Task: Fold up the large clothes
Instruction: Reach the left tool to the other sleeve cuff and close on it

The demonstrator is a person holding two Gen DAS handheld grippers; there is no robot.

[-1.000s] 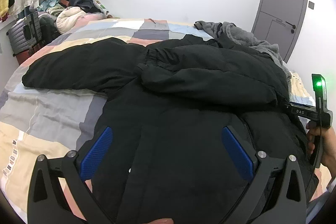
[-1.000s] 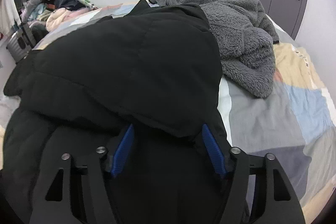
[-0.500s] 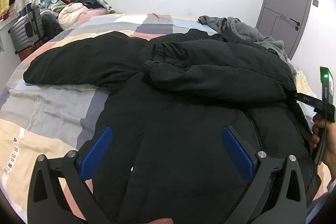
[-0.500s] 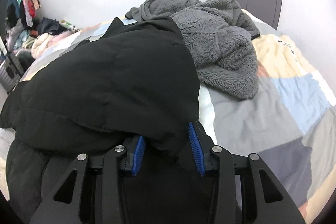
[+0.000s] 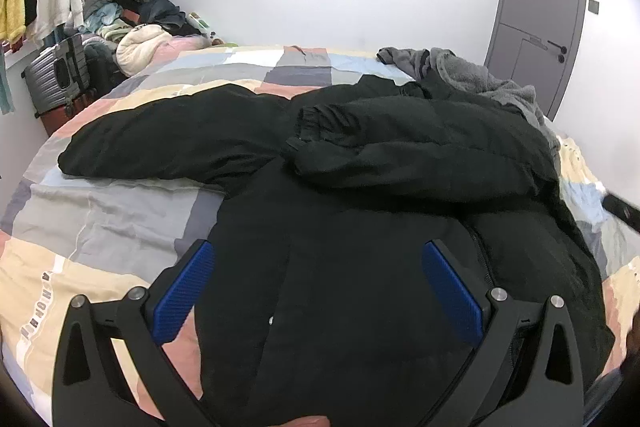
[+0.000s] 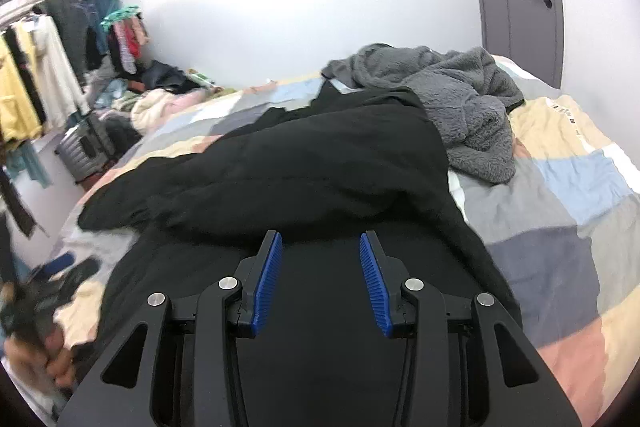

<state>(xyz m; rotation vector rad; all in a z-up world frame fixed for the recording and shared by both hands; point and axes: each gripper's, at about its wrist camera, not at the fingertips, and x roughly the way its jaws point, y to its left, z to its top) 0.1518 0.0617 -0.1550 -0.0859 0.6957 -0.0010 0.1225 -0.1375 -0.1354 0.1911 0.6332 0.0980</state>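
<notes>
Black jacket (image 5: 340, 227) lies spread on the bed (image 5: 100, 211), filling most of it. One sleeve (image 5: 412, 147) is already folded across the chest; the other sleeve (image 5: 172, 143) lies stretched out flat to the side over the quilt. So I judge the fold is early: one sleeve in, one sleeve out, body not yet folded over.

My left gripper (image 5: 316, 287) hovers above the lower body of the jacket, jaws wide apart, nothing between the pads.

My right gripper (image 6: 320, 279) sits over the jacket's near side, jaws partway apart. Black cloth is behind the pads; I see no fabric pinched between them, so I read it as empty, though the dark cloth makes this hard to confirm.

Grey fleece (image 6: 452, 107) is heaped at the far corner, touching the jacket's edge, unfolded.

Left to do, by my guess: bring in the outstretched sleeve, fold the body, then the fleece.
</notes>
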